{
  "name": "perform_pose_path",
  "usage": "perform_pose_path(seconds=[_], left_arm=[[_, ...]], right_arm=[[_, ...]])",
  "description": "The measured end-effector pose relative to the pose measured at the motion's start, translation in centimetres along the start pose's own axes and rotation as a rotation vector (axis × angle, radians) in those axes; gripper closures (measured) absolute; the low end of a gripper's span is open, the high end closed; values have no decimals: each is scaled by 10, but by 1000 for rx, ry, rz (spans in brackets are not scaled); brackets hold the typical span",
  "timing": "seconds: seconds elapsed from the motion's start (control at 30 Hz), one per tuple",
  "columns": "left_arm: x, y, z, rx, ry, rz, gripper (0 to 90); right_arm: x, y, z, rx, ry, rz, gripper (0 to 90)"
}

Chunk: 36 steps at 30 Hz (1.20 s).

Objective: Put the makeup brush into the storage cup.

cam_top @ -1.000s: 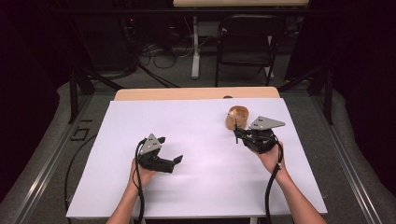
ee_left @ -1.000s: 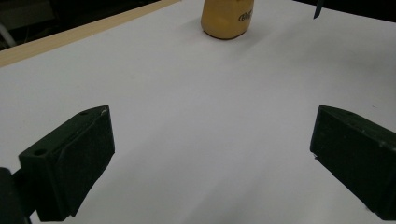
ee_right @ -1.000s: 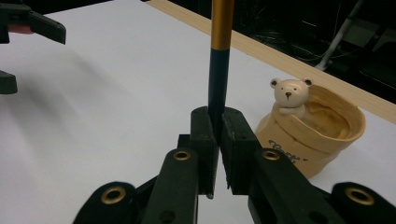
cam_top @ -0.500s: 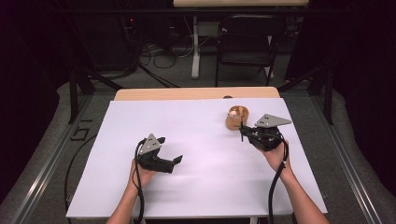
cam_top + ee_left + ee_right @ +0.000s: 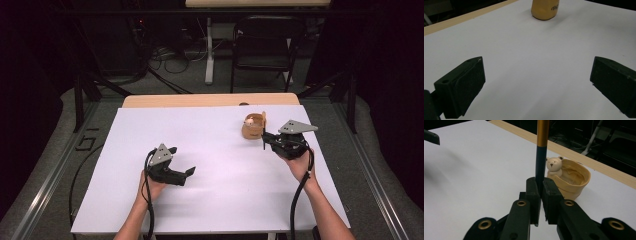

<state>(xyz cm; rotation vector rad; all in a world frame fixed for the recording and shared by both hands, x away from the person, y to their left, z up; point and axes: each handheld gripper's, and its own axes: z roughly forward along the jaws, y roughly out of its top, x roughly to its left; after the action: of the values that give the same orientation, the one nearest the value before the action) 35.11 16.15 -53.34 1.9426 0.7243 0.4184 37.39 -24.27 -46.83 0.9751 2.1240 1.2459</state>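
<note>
One slim stick (image 5: 541,152), dark below and gold above, stands upright, clamped in the right gripper (image 5: 540,192) just beside the one tan cup (image 5: 253,128), which has one small bear figure (image 5: 554,165) on its rim. The cup stands toward the far right of the white surface (image 5: 210,150). The left gripper (image 5: 186,172) rests near the surface's front with its jaws spread wide and nothing between them, well apart from the cup.
</note>
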Motion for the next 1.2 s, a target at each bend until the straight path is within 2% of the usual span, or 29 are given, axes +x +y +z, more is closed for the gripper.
perform_pose_path(seconds=[0.6, 1.2], left_arm=[[0, 0, 1, 0, -5, -1, 0], [1, 0, 0, -1, -11, -4, 0]], right_arm=[[-11, 1, -6, -4, -26, 18, 844], [-18, 7, -8, 14, -36, 23, 844]])
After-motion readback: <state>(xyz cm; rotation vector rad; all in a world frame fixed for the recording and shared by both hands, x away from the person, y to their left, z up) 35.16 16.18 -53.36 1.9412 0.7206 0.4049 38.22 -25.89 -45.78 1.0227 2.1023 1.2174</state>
